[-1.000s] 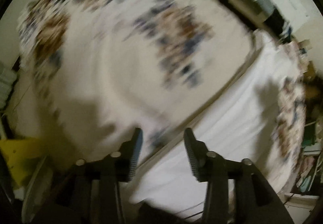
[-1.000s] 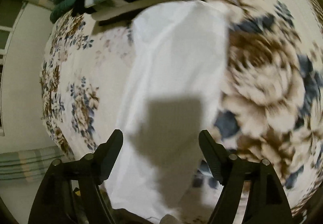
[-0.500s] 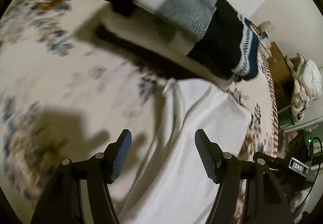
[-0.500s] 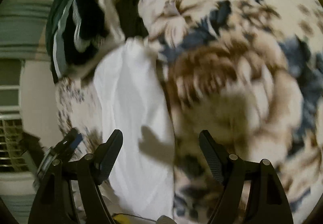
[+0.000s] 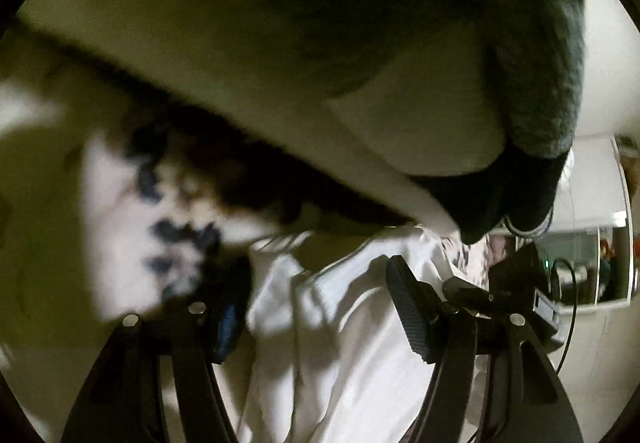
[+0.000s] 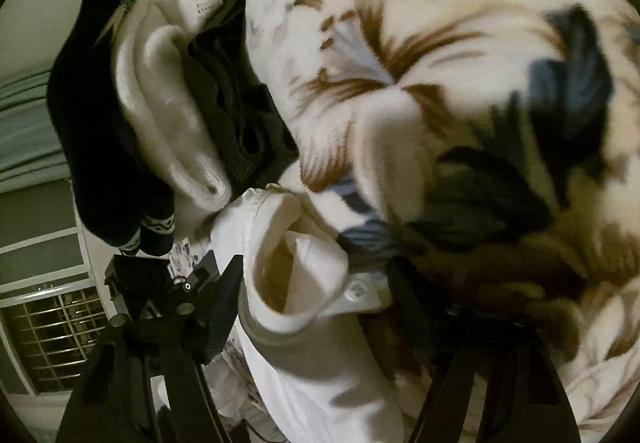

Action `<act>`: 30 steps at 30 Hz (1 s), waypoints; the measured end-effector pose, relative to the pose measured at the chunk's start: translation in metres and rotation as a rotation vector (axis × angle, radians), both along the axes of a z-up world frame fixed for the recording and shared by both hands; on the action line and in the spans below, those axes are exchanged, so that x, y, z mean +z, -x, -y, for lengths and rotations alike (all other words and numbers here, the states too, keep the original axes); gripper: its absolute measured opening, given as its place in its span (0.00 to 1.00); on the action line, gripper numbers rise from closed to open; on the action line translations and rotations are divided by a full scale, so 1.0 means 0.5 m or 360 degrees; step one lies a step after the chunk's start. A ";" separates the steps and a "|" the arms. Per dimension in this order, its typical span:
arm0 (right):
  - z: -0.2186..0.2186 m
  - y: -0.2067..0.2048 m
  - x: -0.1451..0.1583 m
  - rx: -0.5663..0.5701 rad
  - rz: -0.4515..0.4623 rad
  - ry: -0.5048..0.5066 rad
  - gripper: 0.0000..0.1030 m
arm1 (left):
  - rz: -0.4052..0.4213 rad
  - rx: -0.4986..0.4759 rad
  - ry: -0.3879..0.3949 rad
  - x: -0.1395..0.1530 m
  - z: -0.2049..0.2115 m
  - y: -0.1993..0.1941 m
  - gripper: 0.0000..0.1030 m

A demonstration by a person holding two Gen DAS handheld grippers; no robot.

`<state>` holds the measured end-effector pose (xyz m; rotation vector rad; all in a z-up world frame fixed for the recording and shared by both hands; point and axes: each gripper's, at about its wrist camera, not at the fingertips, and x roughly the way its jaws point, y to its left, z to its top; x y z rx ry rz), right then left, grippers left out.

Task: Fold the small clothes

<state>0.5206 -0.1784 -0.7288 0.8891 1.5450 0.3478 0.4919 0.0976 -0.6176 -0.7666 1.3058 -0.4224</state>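
Observation:
A white garment [image 5: 344, 343] lies on the floral bedspread [image 5: 120, 211], its far end just short of a stack of folded clothes [image 5: 360, 55]. My left gripper [image 5: 320, 307] stands open low over that end, with cloth between its fingers. In the right wrist view the same white garment [image 6: 304, 363] shows an open collar or cuff with a small label. My right gripper [image 6: 316, 295] straddles that opening and its jaws are closing; the pads do not visibly press on it. The right gripper's dark body [image 5: 516, 283] shows just right of my left fingers.
The folded stack [image 6: 168, 115] holds white, black and dark green pieces, close beyond both grippers. The floral bedspread [image 6: 460, 83] spreads out to the right. A barred window [image 6: 48, 323] and a pale wall [image 5: 600, 83] lie beyond the bed's edge.
Both grippers have swept along the white garment to its end by the folded stack and dropped low onto it. The cloth now bunches between the fingers of each.

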 end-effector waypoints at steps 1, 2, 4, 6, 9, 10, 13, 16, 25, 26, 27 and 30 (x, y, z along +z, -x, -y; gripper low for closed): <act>-0.007 -0.003 0.000 0.0005 -0.0002 -0.0010 0.71 | 0.0015 -0.0043 -0.0013 0.004 0.006 0.000 0.59; -0.022 -0.010 0.001 0.0016 -0.0003 -0.0018 0.69 | 0.0035 -0.0073 -0.0025 0.007 0.010 -0.001 0.59; -0.052 -0.012 0.003 0.0058 0.0003 0.0005 0.48 | 0.0084 -0.0128 -0.0069 0.017 0.018 0.005 0.43; -0.074 -0.013 0.007 0.0112 0.0014 0.0094 0.24 | 0.0108 -0.0170 -0.0131 0.024 0.022 0.009 0.13; -0.097 -0.013 0.019 0.0134 0.0063 0.0184 0.12 | 0.0173 -0.0176 -0.0156 0.046 0.014 0.022 0.07; -0.102 -0.013 0.024 0.0134 0.0079 0.0198 0.11 | 0.0202 -0.0176 -0.0170 0.057 0.012 0.030 0.06; -0.122 -0.003 0.055 0.0143 0.0145 0.0241 0.08 | 0.0293 -0.0180 -0.0208 0.102 0.004 0.058 0.06; -0.133 0.010 0.096 0.0169 0.0227 0.0258 0.08 | 0.0362 -0.0166 -0.0222 0.149 -0.020 0.091 0.06; -0.206 0.105 0.258 0.0339 0.0551 0.0320 0.07 | 0.0586 -0.0171 -0.0301 0.237 -0.077 0.179 0.06; -0.213 0.133 0.270 0.0362 0.0581 0.0329 0.08 | 0.0593 -0.0174 -0.0302 0.220 -0.079 0.184 0.08; -0.210 0.165 0.281 0.0390 0.0611 0.0333 0.08 | 0.0595 -0.0176 -0.0313 0.221 -0.095 0.214 0.10; -0.204 0.276 0.299 0.0471 0.0662 0.0336 0.11 | 0.0552 -0.0208 -0.0368 0.186 -0.104 0.270 0.19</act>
